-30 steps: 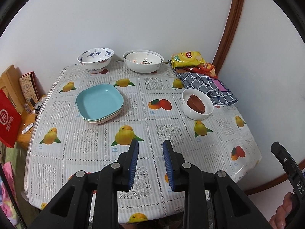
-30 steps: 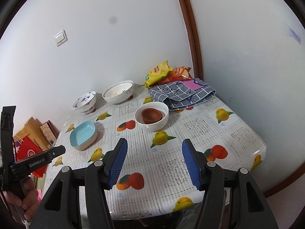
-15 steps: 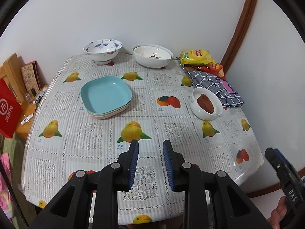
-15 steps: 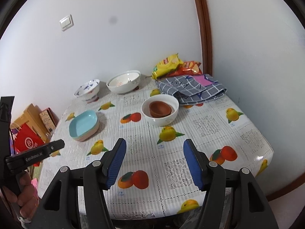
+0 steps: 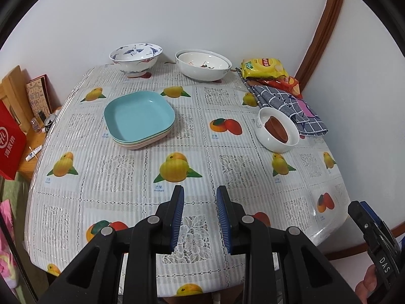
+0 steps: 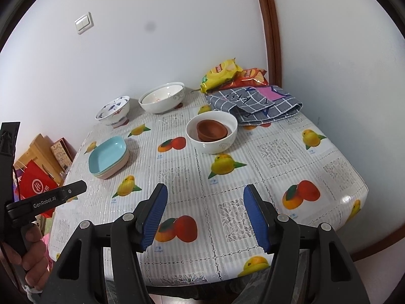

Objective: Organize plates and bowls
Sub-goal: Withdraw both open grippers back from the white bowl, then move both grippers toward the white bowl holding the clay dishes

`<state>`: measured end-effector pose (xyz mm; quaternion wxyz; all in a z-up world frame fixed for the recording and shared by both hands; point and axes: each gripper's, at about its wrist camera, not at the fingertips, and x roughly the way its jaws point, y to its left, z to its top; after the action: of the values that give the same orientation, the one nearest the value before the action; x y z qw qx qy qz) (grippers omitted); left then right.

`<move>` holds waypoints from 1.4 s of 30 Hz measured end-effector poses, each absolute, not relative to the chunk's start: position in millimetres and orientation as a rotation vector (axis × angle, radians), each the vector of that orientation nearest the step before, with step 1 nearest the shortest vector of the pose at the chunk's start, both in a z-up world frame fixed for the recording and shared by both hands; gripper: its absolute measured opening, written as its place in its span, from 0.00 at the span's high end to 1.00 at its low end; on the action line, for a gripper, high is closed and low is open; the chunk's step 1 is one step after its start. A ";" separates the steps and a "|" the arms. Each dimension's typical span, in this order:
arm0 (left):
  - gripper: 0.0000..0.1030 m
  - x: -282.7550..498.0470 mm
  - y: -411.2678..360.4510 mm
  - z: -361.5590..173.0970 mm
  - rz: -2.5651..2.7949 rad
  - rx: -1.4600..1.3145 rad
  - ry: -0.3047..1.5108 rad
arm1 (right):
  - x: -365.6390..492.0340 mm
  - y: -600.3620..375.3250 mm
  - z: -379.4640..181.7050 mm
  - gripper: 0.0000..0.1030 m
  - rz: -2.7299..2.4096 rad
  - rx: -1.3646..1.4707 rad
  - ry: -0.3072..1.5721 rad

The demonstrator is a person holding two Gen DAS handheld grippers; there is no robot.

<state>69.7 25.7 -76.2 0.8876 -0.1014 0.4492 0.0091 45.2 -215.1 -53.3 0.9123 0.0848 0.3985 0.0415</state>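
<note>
The plates (image 5: 139,119) sit stacked ahead-left of the left gripper (image 5: 200,217); the white bowl (image 6: 211,133), nesting brown bowls (image 6: 212,130), lies ahead of the right gripper (image 6: 205,216). Likely like is being gathered with like. Both grippers hover over the surface (image 5: 126,174), tilted down, empty: left jaws narrowly parted, right wider.

Plates (image 5: 139,119) left of bowl (image 5: 278,129)

Snack bags (image 5: 264,67) beside checked cloth (image 5: 291,106) on table (image 5: 126,172)
</note>
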 end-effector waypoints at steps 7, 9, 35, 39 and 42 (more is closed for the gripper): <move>0.76 65.7 31.2 -78.4 0.045 -0.223 0.935 | 46.1 -210.0 -55.9 0.40 0.106 0.177 0.825; 0.76 67.0 28.4 -78.0 0.043 -0.220 0.937 | 44.3 -209.4 -56.5 0.40 0.111 0.175 0.819; 0.76 147.8 -47.9 -69.2 -0.113 -0.138 0.892 | 106.1 -274.7 -52.7 0.39 -0.075 0.146 0.789; 0.76 168.1 -57.3 -73.8 -0.117 -0.122 0.910 | 123.9 -273.0 -55.6 0.39 -0.068 0.137 0.787; 0.76 177.1 -64.9 -78.1 -0.121 -0.113 0.923 | 132.8 -272.8 -59.2 0.39 -0.065 0.145 0.782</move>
<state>177.1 -64.9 -78.1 0.8920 -0.0545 0.4449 -0.0585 132.8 -272.8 -59.2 0.9214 0.0704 0.3809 -0.0317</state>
